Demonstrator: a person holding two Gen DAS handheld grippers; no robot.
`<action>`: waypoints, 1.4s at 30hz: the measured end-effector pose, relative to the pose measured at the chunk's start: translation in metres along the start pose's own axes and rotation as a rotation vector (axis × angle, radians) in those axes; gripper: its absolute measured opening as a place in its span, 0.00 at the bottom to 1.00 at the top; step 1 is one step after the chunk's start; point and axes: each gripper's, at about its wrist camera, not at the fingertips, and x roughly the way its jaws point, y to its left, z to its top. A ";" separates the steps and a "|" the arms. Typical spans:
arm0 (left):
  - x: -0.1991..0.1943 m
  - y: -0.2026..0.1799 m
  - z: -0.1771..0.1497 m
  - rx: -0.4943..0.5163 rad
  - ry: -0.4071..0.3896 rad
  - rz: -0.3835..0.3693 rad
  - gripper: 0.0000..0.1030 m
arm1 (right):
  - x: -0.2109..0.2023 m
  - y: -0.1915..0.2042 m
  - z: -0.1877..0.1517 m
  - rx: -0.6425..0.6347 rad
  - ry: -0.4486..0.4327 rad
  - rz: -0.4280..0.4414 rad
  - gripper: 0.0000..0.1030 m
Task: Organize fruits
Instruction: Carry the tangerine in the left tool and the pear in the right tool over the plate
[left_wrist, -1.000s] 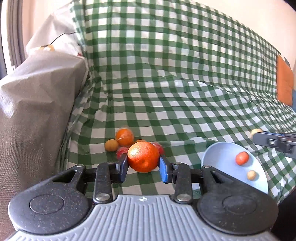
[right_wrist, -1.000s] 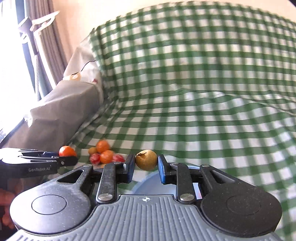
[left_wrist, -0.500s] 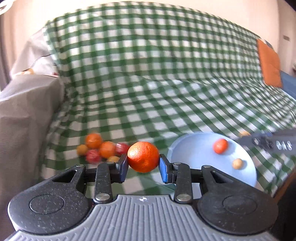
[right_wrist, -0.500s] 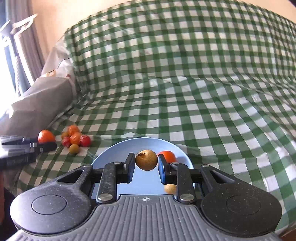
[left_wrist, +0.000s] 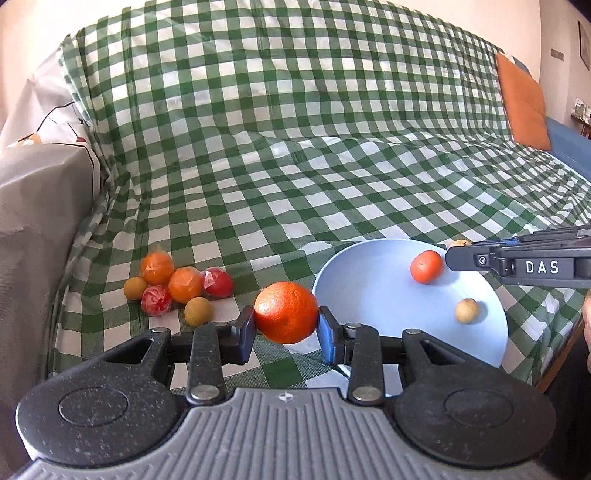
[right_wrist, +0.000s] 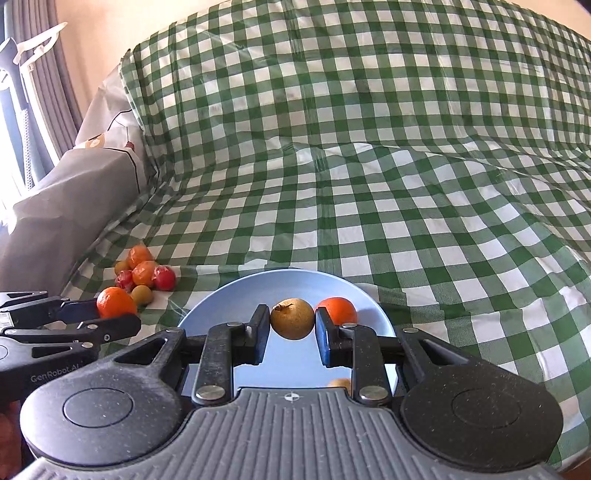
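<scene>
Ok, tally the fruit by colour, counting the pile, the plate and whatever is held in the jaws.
Orange fruit: 4
Red fruit: 2
Yellow-brown fruit: 4
Total: 10

Bright daylight enters from the left, where the window (right_wrist: 7, 122) blows out to white beside the curtain (right_wrist: 55, 70). The checked cloth (left_wrist: 332, 147) shows soft sheen and mild shadows in its folds. Both views are sharp, without motion blur. Fisheye distortion bends the edges, and the corners darken.
</scene>
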 end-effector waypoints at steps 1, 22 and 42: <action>0.000 -0.001 0.000 0.004 0.001 0.000 0.38 | 0.001 -0.001 0.000 0.000 0.002 0.000 0.27; 0.004 -0.006 -0.002 0.034 0.009 -0.007 0.38 | 0.004 0.001 -0.001 -0.007 0.012 -0.002 0.27; 0.000 -0.021 -0.005 0.052 -0.019 -0.181 0.38 | 0.007 0.000 0.002 -0.021 0.020 0.000 0.27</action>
